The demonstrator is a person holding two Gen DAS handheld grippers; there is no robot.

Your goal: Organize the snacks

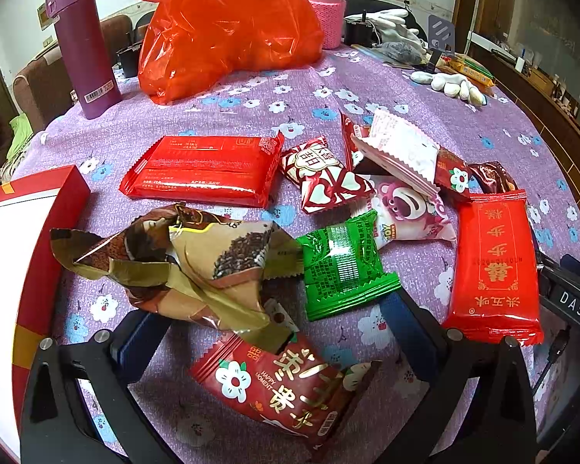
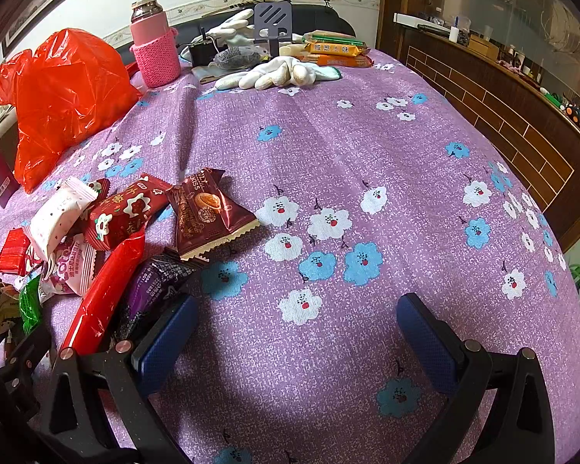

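Both grippers gape empty; my left gripper point(image 1: 274, 332) straddles the red flower packet point(image 1: 286, 386), lengthwise between its fingers; right gripper point(image 2: 297, 344) over bare cloth point(image 2: 367, 147)

left gripper point(image 1: 274, 328) hovers low with its blue-padded fingers spread wide; right gripper point(image 2: 295, 332) hovers low too, jaws wide apart and empty.

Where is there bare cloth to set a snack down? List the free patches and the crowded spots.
Free: the wide stretch of purple flowered tablecloth ahead of the right gripper, bordered by the brown almond packet on its left and the white gloves at the far end. Crowded: around the left gripper, from the green packet to the crumpled gold wrapper.
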